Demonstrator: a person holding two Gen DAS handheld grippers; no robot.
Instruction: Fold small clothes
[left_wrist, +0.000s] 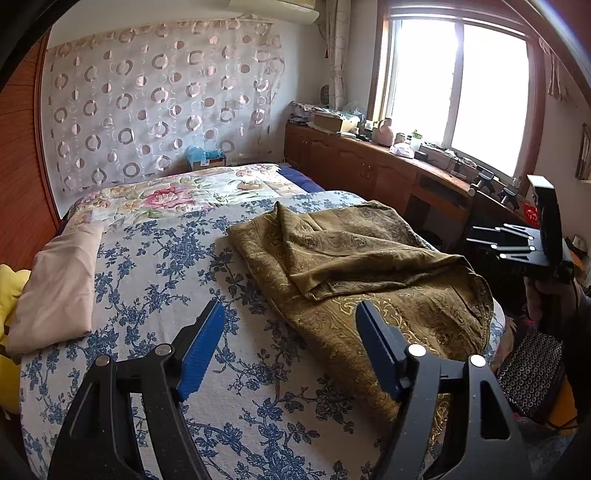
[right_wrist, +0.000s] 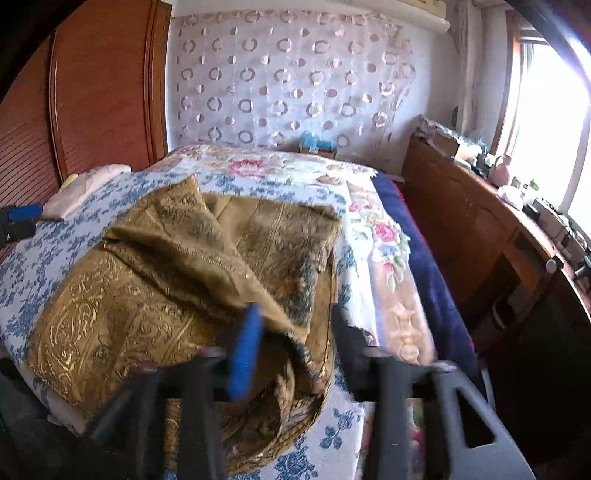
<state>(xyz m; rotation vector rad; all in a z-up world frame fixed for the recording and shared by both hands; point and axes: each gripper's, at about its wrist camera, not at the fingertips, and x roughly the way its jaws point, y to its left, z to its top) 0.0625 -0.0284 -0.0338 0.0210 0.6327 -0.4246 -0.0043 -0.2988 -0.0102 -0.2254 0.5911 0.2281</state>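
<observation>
This is a bedroom in a home. A bed (left_wrist: 155, 258) with a blue flowered sheet fills the room, a wooden cabinet (left_wrist: 362, 166) full of small household things stands under the window (left_wrist: 458, 85), and a wooden wardrobe (right_wrist: 103, 92) stands beside the bed.

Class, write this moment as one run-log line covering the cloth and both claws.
brown cloth: rumpled on bed | left claw: open, empty | right claw: open, cloth fold between its fingers

Blue-flowered bed (left_wrist: 155, 258) bearing olive-gold garment (left_wrist: 369, 266), folded beige cloth (left_wrist: 59, 291).
</observation>
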